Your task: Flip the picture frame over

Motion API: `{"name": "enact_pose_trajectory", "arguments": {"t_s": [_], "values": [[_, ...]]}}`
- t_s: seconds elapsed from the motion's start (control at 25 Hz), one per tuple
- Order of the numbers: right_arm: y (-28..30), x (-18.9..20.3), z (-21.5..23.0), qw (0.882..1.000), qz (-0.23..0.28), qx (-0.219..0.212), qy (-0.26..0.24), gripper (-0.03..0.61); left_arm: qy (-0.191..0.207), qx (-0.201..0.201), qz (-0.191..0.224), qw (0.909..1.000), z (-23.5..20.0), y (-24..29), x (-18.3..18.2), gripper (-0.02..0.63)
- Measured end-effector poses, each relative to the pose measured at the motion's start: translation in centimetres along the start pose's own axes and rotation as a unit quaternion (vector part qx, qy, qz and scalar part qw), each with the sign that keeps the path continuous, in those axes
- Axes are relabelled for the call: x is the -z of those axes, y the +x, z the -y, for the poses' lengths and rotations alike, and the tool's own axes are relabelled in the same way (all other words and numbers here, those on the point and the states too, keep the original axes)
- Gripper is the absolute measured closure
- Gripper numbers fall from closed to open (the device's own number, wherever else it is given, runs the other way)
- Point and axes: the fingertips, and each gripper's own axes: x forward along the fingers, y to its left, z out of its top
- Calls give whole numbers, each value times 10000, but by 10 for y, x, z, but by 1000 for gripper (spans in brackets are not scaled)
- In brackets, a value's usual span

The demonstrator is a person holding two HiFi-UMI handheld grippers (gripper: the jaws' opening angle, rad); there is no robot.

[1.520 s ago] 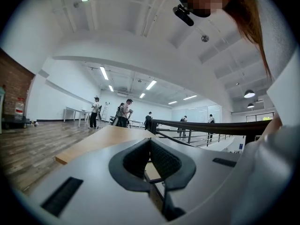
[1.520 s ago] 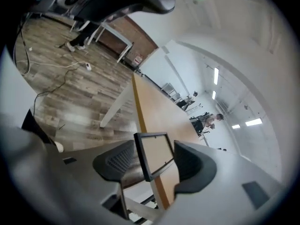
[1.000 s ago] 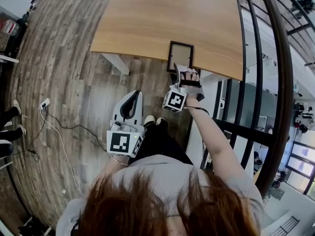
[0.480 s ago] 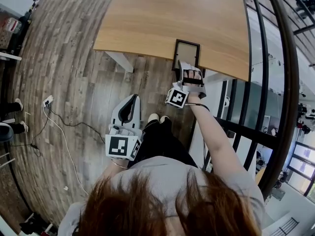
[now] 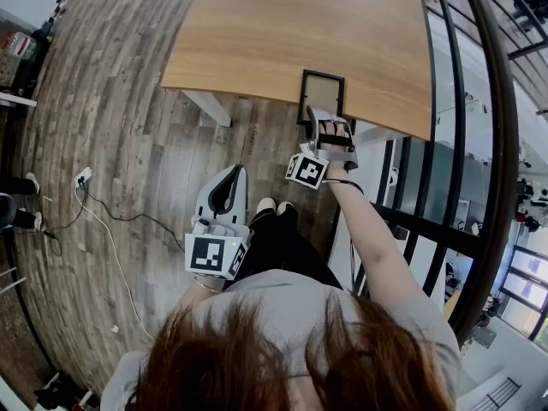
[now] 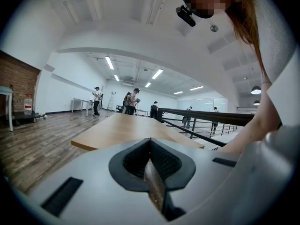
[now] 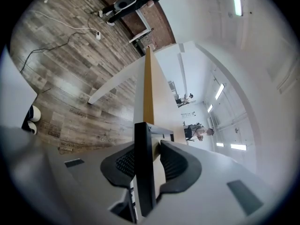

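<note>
Table [image 5: 282, 32]: right gripper [image 5: 318, 118] jaws just closed onto picture frame [image 5: 322, 92]; left gripper [image 5: 229, 176] jaws together; railing [image 5: 505, 144] beside.

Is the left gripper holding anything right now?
No: the left gripper shows its jaws closed together with nothing between them.

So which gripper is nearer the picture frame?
Right. The right gripper has just been closing on the near edge of the picture frame; the left gripper hangs shut over the floor, short of it.

Picture frame [image 5: 323, 92] near edge hidden behind right tongs [image 5: 328, 120], distant people [image 6: 129, 100] too small to tell
</note>
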Motion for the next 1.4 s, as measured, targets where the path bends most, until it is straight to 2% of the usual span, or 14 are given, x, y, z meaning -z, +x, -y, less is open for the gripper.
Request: {"name": "enact_pose_trajectory", "arguments": {"t_s": [0.44,0.84,1.16,1.4], "values": [[-8,-6,22,9989,151,182,403,503,33,92,20,10000,3,1,-1,607],[-9,-12,59,9972,286,414,544,546,29,107,76,9999,-2,3,-11,607],[-11,-14,63,9964,278,379,701,548,31,140,94,9999,0,3,-14,607],[-12,-16,78,9922,292,493,1108,548,12,176,107,9998,1,4,-14,607]]}}
